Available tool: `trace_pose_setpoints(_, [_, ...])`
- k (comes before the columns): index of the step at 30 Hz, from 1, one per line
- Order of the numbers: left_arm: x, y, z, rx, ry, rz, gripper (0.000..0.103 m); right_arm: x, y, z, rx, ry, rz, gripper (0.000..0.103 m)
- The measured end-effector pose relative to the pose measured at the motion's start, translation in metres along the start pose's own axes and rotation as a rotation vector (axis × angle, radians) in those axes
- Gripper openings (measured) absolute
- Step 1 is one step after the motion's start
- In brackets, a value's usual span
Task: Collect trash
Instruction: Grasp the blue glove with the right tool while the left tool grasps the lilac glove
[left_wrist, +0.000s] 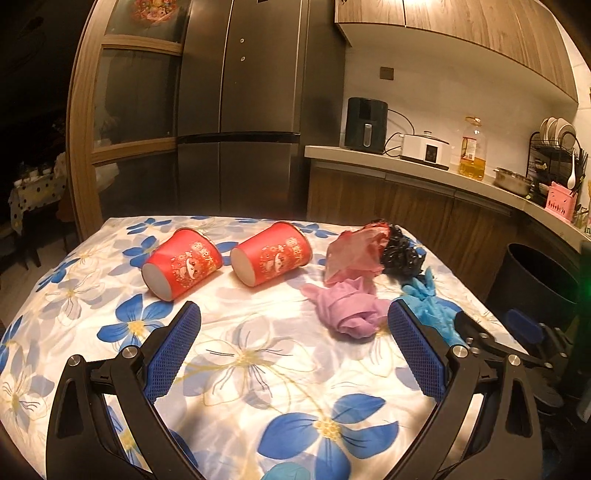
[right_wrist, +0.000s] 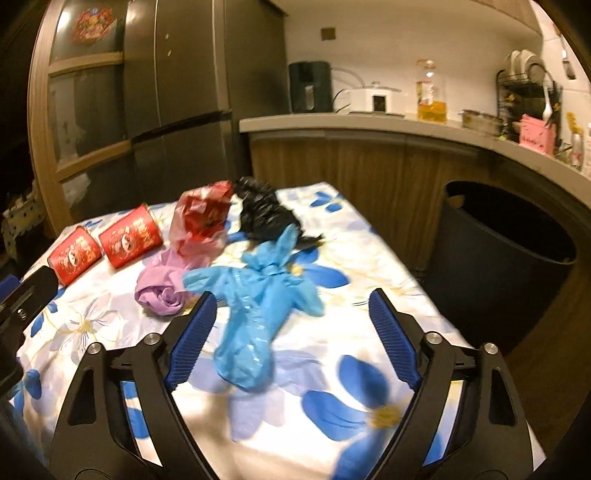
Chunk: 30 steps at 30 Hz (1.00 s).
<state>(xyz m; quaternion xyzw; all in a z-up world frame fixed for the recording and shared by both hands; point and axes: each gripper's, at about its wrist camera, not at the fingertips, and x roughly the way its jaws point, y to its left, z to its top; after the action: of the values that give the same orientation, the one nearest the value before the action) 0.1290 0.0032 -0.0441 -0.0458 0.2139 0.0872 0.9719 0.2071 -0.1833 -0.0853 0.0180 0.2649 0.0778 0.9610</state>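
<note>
Nothing is seen collected yet: on the table, two red cups, a purple bag, a blue bag and other crumpled bags are left; the bin is stood right. Both grippers' jaws are held open, empty.

A tall dark refrigerator stands at twelve o'clock beyond the floral-clothed bench. Wood-fronted cabinets run toward three o'clock under a pale countertop. Warm, dim light.
</note>
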Motion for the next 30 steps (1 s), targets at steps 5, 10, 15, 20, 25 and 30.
trace_pose_setpoints(5, [0.01, 0.0, -0.002, -0.003, 0.021, -0.01, 0.097, 0.022, 0.007, 0.0, 0.005, 0.062, 0.028, 0.068])
trace_pose_setpoints(10, [0.017, -0.003, -0.005, 0.006, 0.037, -0.008, 0.097, 0.035, 0.013, -0.003, -0.013, 0.103, 0.032, 0.049])
trace_pose_setpoints(15, [0.022, -0.004, -0.005, -0.004, 0.045, -0.01, 0.097, 0.042, 0.013, -0.005, -0.015, 0.131, 0.047, 0.024])
trace_pose_setpoints(20, [0.026, -0.009, -0.005, 0.008, 0.054, -0.009, 0.097, 0.04, 0.011, -0.004, 0.002, 0.121, 0.069, 0.009])
trace_pose_setpoints(25, [0.029, -0.016, -0.005, 0.022, 0.059, -0.006, 0.097, 0.035, 0.006, -0.004, 0.022, 0.103, 0.078, 0.003])
trace_pose_setpoints(30, [0.035, -0.022, -0.002, 0.015, 0.069, -0.012, 0.097, 0.02, -0.006, -0.002, 0.058, 0.06, 0.073, 0.002])
